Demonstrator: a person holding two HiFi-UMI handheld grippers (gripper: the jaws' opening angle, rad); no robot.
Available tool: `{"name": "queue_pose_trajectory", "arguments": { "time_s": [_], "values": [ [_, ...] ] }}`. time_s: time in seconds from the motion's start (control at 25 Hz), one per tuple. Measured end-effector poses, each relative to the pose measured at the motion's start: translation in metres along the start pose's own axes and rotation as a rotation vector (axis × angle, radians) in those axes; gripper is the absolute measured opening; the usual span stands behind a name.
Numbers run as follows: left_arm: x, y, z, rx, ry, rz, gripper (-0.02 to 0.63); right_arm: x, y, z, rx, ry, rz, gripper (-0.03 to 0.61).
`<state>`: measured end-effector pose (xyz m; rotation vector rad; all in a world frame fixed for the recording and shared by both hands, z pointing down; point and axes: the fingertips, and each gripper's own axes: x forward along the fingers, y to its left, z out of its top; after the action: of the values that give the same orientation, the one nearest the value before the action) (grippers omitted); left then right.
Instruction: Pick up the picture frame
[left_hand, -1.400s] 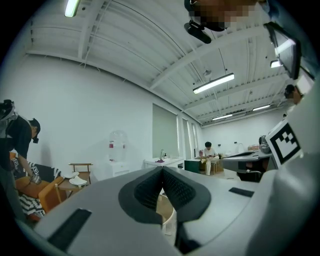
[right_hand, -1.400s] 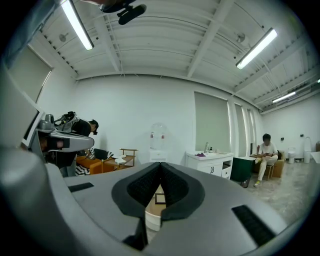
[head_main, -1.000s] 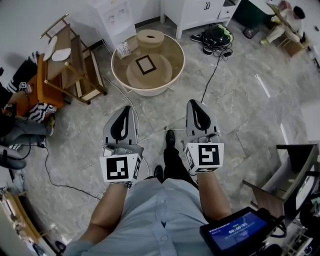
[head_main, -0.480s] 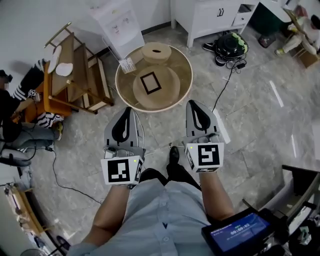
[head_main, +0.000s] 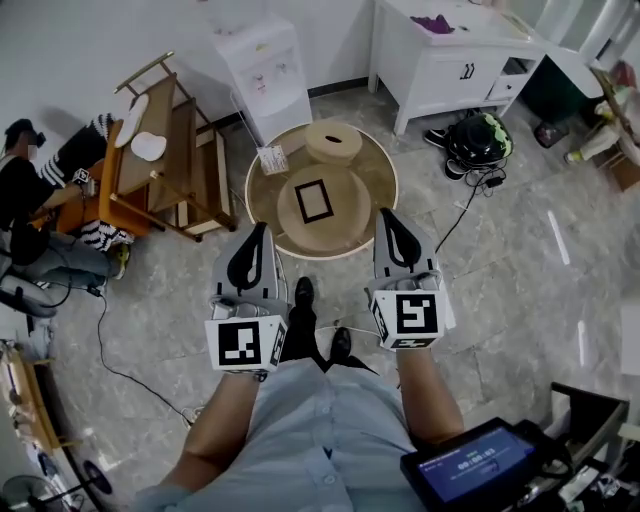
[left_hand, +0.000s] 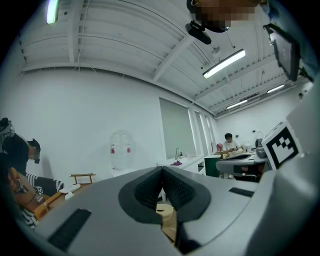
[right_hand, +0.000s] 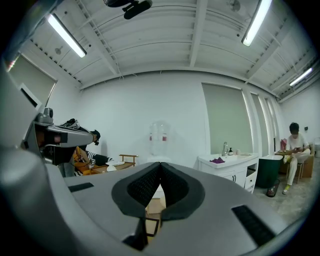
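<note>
Hovering shut & empty, left tool (head_main: 262, 229) and right tool (head_main: 385, 214) point fwd, prob. because picture frame (head_main: 314, 201) isn't within reach yet: it lies flat on round worktop (head_main: 386, 166) ahead, btwn both.

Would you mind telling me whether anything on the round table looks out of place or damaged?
Nothing stands out. The picture frame lies flat, whole, on the round wooden board in the middle of the round table; nothing is spilled.

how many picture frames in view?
1. The picture frame lies flat on the raised disc at the centre of the round table. None visible elsewhere.
</note>
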<state>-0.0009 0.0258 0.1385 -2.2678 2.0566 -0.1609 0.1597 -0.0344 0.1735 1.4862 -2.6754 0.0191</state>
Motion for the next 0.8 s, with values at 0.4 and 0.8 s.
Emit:
{"name": "queue_pose_trajectory", "arguments": {
  "time_s": [0.4, 0.8],
  "values": [
    [0.051, 0.046, -0.023, -0.044, 0.028, 0.041, 0.011, 0.073, 0.007, -0.009, -0.029, 0.046, 0.05, 0.014],
    [0.14, 0.105, -0.076, -0.089, 0.1, 0.012, 0.011, 0.176, 0.01, -0.057, -0.028, 0.159, 0.054, 0.014]
  ]
}}
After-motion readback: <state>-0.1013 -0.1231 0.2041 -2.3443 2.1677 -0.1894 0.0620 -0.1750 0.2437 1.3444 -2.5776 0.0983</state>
